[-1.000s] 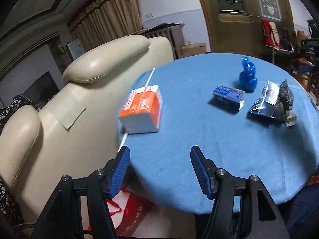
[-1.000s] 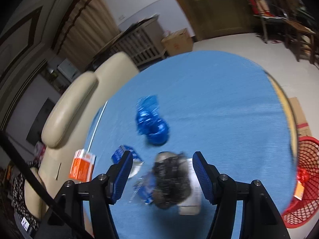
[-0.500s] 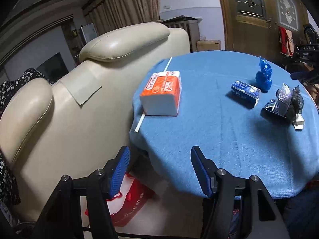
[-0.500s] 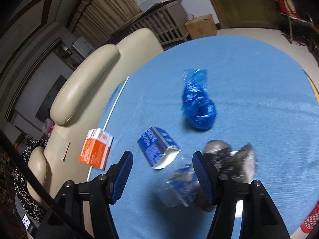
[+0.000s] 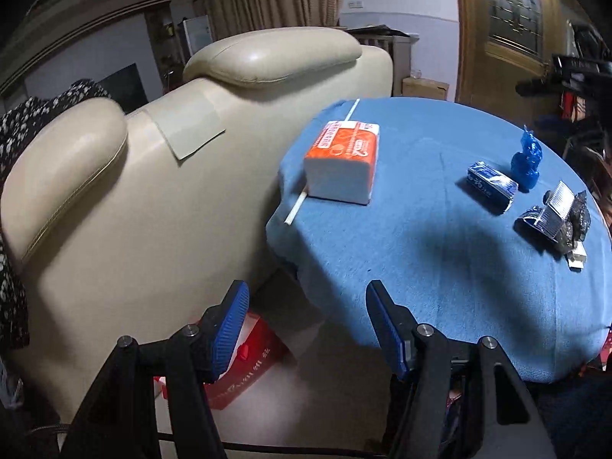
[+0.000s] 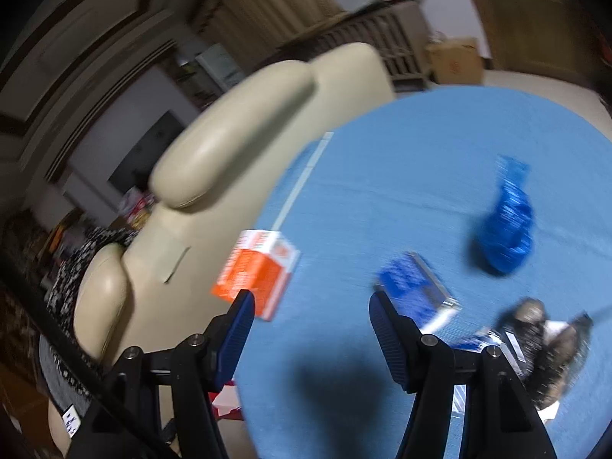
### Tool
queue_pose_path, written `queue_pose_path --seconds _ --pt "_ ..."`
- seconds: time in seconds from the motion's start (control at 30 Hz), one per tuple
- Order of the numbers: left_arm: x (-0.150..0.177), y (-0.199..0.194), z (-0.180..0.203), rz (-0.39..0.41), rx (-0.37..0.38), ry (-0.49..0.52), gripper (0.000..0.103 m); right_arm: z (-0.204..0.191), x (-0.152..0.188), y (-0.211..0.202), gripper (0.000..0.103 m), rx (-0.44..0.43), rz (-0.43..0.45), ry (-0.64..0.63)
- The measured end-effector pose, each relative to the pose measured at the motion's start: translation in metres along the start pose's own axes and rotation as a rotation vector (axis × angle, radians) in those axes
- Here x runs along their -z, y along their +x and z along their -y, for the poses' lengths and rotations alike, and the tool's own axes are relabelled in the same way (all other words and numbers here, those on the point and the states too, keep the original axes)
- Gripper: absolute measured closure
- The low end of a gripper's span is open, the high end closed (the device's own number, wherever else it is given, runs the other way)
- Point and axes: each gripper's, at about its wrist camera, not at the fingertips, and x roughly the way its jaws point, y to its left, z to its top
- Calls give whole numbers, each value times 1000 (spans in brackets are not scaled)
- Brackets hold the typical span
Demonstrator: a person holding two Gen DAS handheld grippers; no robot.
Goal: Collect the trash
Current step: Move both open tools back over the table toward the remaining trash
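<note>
On the round blue-clothed table (image 5: 440, 267) lie a crumpled blue wrapper (image 5: 526, 160), a flattened blue carton (image 5: 491, 185) and a pile of dark and silver foil trash (image 5: 560, 216). The same wrapper (image 6: 507, 225), carton (image 6: 415, 288) and pile (image 6: 535, 348) show blurred in the right wrist view. My left gripper (image 5: 306, 329) is open and empty, hanging off the table's near left edge. My right gripper (image 6: 310, 338) is open and empty above the table (image 6: 401, 176), left of the trash.
An orange and white tissue pack (image 5: 342, 162) lies near the table's left edge beside a white stick (image 5: 321, 164). A cream leather armchair (image 5: 153, 176) stands against the table's left side. A red bag (image 5: 248, 359) lies on the floor below.
The left gripper has pulled back and left, off the table edge. The right gripper has swung left, so the trash has slid from between its fingers to the right.
</note>
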Motion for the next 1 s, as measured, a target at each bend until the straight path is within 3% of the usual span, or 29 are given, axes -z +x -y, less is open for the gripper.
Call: queue_pose_path --seconds 0.17,0.33,0.6,1.0 --pt "6 -1 -3 -16 -15 -11 38 -31 1 1 37 -60 9 -66" --pt "10 4 1 -48 -10 -11 38 -22 8 1 37 -58 9 -48" --pt "-1 9 25 -66 23 21 38 54 21 -17 37 21 22 107" --pt "-33 5 112 -49 125 171 38 161 43 -80 37 101 102 299"
